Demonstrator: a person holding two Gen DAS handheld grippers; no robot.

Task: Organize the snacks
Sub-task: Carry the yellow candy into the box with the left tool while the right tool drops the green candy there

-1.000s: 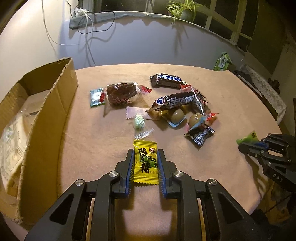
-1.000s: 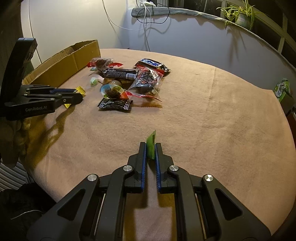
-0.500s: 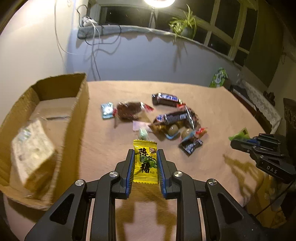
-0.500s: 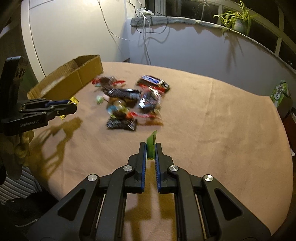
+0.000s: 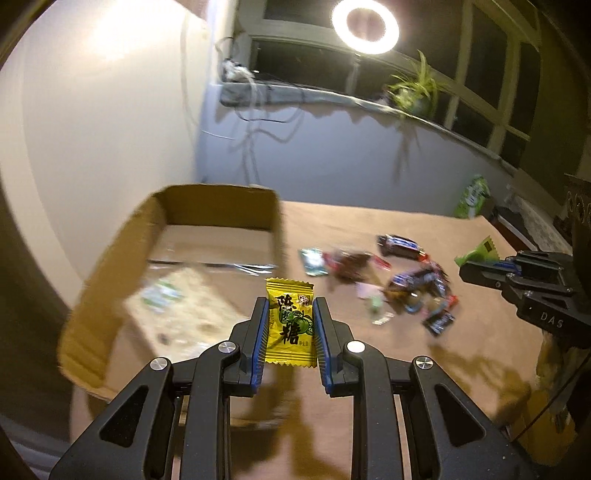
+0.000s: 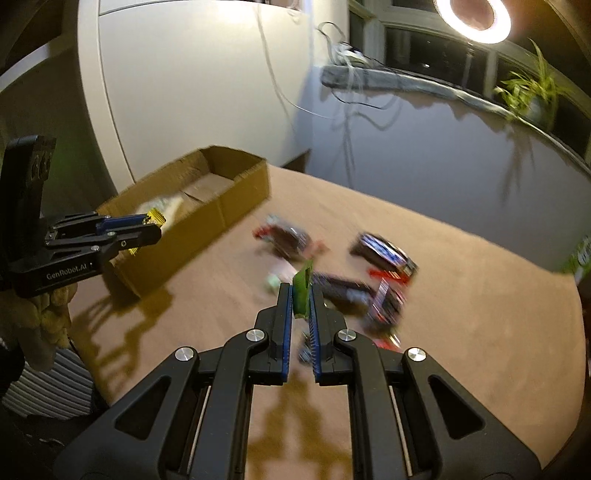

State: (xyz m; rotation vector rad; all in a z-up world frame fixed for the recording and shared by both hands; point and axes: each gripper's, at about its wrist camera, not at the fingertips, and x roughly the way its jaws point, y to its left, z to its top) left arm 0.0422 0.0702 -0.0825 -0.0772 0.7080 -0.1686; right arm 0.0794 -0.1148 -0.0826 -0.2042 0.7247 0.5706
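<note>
My left gripper is shut on a yellow candy packet and holds it in the air beside the near right corner of the cardboard box. It also shows in the right wrist view, over the box's edge. My right gripper is shut on a small green packet, lifted above the table. The green packet also shows in the left wrist view. A pile of snacks lies on the brown table, blurred.
The box holds a pale flat packet. A green bag stands at the table's far right edge. A wall, cables and a window sill with a plant lie behind the table. A ring light glares above.
Both grippers have risen from the table with their packets. The left one has swung left toward the box; the right one has moved toward the snack pile and the box.
</note>
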